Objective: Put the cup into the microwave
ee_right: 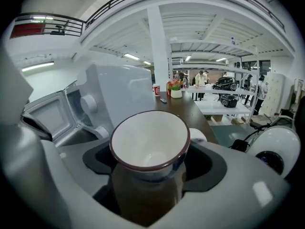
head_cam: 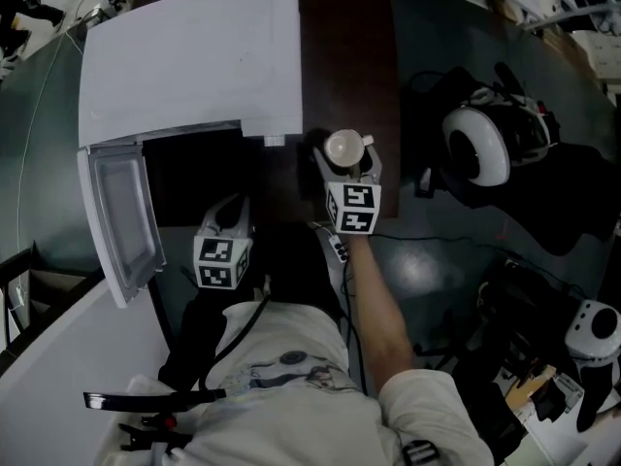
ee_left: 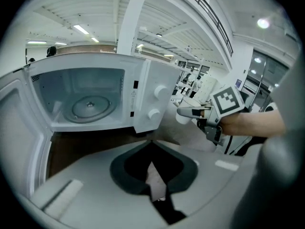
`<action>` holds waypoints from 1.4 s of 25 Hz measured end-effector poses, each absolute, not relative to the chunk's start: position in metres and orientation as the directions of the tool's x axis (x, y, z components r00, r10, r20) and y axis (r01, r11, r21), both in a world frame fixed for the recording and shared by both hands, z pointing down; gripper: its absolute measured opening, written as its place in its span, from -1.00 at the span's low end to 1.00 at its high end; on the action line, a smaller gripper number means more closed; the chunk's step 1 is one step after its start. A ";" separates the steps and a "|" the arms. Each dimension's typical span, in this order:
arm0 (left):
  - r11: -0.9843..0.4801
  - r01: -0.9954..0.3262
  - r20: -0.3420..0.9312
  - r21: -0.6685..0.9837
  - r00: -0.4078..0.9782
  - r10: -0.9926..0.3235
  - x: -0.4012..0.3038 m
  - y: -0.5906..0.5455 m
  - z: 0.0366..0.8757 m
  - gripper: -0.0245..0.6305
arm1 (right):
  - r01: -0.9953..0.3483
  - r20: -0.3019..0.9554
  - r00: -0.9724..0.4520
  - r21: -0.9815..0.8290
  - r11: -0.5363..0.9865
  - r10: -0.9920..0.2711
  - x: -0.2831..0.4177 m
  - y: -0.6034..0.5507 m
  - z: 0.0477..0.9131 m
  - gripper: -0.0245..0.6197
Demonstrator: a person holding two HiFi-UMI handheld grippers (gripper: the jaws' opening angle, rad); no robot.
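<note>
cup (ee_right: 148, 144), empty, in right claw (head_cam: 345, 156); microwave (head_cam: 194, 56) holds turntable (ee_left: 89, 106).

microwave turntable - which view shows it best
The left gripper view: it looks straight past the open door at the turntable. The head view looks down on the microwave top, with the cavity dark. The right gripper view catches only the knob side, beyond the cup, and no turntable.

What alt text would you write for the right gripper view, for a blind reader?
An empty white cup with a dark rim is held between the right tool's jaws. Behind it stands a microwave, its door open at left.
</note>
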State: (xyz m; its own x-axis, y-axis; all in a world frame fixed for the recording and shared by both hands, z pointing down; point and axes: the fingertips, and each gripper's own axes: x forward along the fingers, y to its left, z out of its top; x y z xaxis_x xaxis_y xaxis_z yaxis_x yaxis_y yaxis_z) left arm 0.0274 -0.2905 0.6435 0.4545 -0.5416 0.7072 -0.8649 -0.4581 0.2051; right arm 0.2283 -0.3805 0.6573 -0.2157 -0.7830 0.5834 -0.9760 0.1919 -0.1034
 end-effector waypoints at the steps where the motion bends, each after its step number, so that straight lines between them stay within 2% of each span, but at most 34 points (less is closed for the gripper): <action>1: -0.461 -0.864 0.697 0.203 0.458 -0.552 0.028 -0.293 0.637 -0.93 | -0.974 0.577 -0.222 -0.102 0.200 -0.786 0.225 -0.375 0.647 0.34; 9: -0.423 -0.882 0.647 0.207 0.448 -0.617 0.009 -0.301 0.627 -0.93 | -0.946 0.589 -0.307 -0.105 0.306 -0.748 0.177 -0.329 0.617 0.34; 24: -0.265 -0.939 0.630 0.217 0.342 -0.697 -0.062 -0.287 0.626 -0.93 | -0.798 0.587 -0.545 -0.144 0.586 -0.598 0.033 -0.305 0.606 0.34; 35: -0.175 -0.958 0.646 0.229 0.284 -0.708 -0.108 -0.289 0.639 -0.93 | -0.745 0.585 -0.593 -0.138 0.652 -0.554 -0.021 -0.323 0.616 0.34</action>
